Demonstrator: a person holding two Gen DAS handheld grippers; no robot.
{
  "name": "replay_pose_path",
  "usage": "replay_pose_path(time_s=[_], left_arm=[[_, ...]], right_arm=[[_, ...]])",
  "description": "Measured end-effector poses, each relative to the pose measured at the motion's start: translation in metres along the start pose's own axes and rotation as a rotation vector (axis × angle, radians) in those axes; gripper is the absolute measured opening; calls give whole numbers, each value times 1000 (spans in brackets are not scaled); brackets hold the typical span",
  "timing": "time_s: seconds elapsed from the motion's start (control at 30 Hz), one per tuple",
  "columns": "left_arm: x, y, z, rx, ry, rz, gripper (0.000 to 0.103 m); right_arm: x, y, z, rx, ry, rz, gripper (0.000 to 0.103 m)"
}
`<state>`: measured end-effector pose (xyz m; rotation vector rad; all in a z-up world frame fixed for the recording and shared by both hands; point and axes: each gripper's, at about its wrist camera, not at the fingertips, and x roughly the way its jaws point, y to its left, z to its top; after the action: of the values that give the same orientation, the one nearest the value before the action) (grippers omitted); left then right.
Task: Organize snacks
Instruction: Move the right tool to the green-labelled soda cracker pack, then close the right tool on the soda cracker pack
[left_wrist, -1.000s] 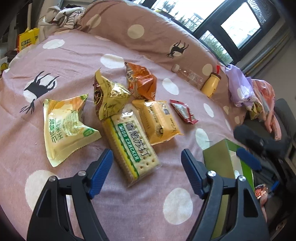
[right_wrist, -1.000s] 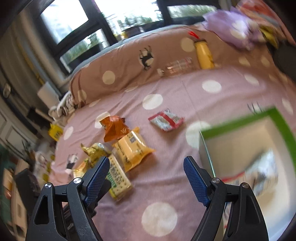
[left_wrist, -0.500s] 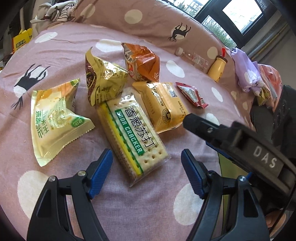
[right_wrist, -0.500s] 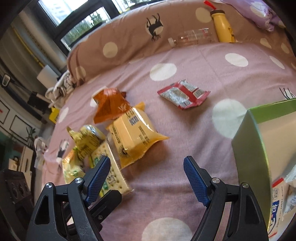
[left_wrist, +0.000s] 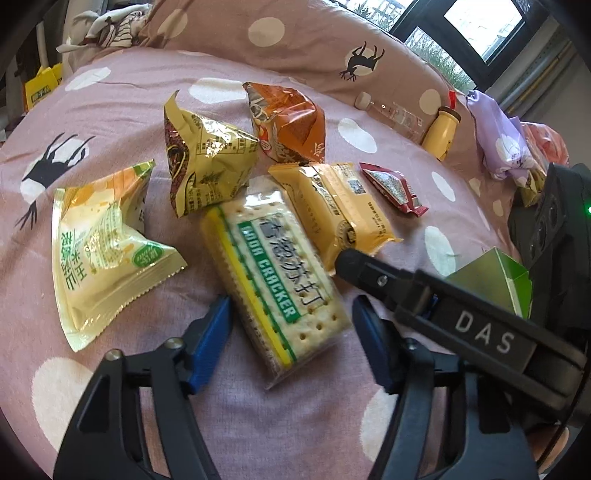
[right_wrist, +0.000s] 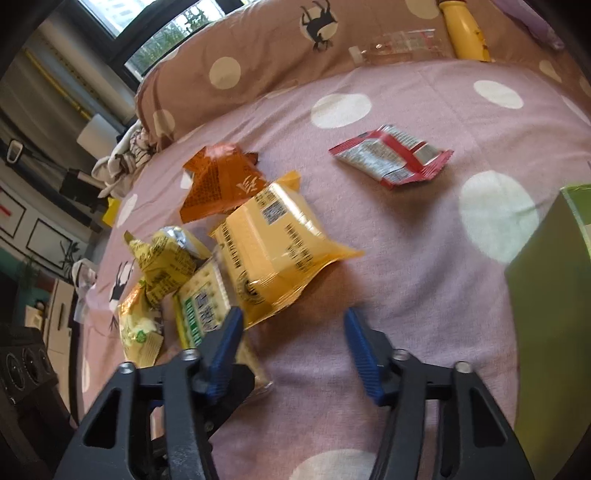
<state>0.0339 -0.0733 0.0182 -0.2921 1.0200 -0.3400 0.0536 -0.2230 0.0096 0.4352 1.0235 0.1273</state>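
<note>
Snacks lie in a loose pile on the dotted pink bedspread (left_wrist: 122, 103), with both tongs spread wide over them.

The left gripper (left_wrist: 291, 338) straddles the near end of the soda cracker pack (left_wrist: 275, 273), its blue pads either side and holding nothing. The right gripper (right_wrist: 293, 345) gapes empty above the yellow biscuit bag (right_wrist: 275, 254), one black finger reaching across the left camera's view. Around the crackers sit a pale green-and-yellow packet (left_wrist: 99, 243), a crumpled gold bag (left_wrist: 203, 162) and an orange bag (left_wrist: 291, 122); a red sachet (right_wrist: 391, 155) lies apart. A green box (right_wrist: 554, 314) stands at the right edge.
</note>
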Motion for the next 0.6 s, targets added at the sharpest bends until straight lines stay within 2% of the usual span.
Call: replay_pose_path(time_s=[0.07,0.23,0.43,0.6], left_arm=[[1,1,0,6,-3,-3,51],[2,3,1,8,-11,-8,43],[-4,0,0,19,-20,-9,27],[-9,-5,-1,38,-30,14,25]], right_arm=[[2,2,-1,1,5,6,43],[6,3,-2,29,22,68,28],[4,13,-4,10,27,60,24],[2,14,-5,13,36,61,24]])
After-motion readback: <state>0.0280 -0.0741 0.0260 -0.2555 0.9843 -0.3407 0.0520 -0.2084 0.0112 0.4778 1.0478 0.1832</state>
